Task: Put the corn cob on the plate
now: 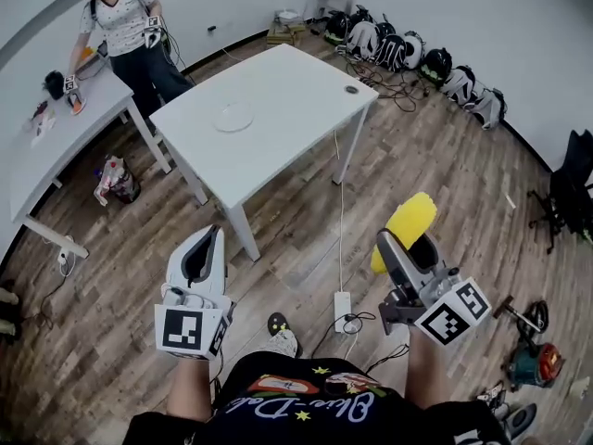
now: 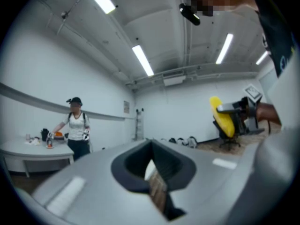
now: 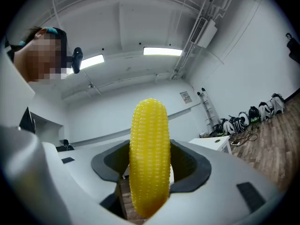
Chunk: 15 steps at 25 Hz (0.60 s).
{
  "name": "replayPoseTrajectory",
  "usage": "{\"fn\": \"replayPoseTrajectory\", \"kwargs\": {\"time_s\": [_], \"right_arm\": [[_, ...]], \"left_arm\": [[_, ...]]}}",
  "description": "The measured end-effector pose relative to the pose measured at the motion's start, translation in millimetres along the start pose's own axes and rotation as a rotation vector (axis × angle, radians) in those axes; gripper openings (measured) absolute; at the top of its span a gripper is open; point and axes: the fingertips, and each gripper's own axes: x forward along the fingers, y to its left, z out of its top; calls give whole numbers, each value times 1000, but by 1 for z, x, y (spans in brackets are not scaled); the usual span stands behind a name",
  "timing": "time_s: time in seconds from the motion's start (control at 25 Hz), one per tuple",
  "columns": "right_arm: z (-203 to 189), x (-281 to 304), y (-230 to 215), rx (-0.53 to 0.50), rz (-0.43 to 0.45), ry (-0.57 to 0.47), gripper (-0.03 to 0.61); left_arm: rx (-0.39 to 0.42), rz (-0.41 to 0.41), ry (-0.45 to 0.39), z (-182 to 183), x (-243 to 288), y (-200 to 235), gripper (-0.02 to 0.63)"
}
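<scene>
A yellow corn cob (image 3: 149,156) stands upright between the jaws of my right gripper (image 3: 150,172), which is shut on it. In the head view the corn cob (image 1: 405,228) sticks out past the right gripper (image 1: 410,248), held above the wooden floor. The left gripper view also catches the corn cob (image 2: 221,116) at the right. My left gripper (image 1: 202,260) is shut with nothing in it, and its jaws (image 2: 152,172) point up at the far wall. A white plate (image 1: 233,117) lies on the white table (image 1: 296,86), well ahead of both grippers.
A person (image 1: 125,26) stands at a second white table (image 1: 56,137) at the back left. Backpacks (image 1: 408,54) and cables line the far wall. A power strip (image 1: 342,310) lies on the floor by my feet. An office chair (image 1: 565,193) and tools (image 1: 530,355) sit at the right.
</scene>
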Motion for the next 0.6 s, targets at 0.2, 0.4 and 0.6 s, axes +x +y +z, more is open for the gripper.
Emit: {"fn": "replayPoseTrajectory", "kwargs": {"time_s": [0.2,0.4,0.6], "right_arm": [[-5,70,-31,15,77,41,261],[-11,135,-53,55,150,97,261],[-4,216,-100,67,212,143,261]], "left_arm": [[28,39,-41,6,72,33,-2],[-19,87,-18,-1,107,64,-2],[-22,212,62,-25,151,100,-2]]}}
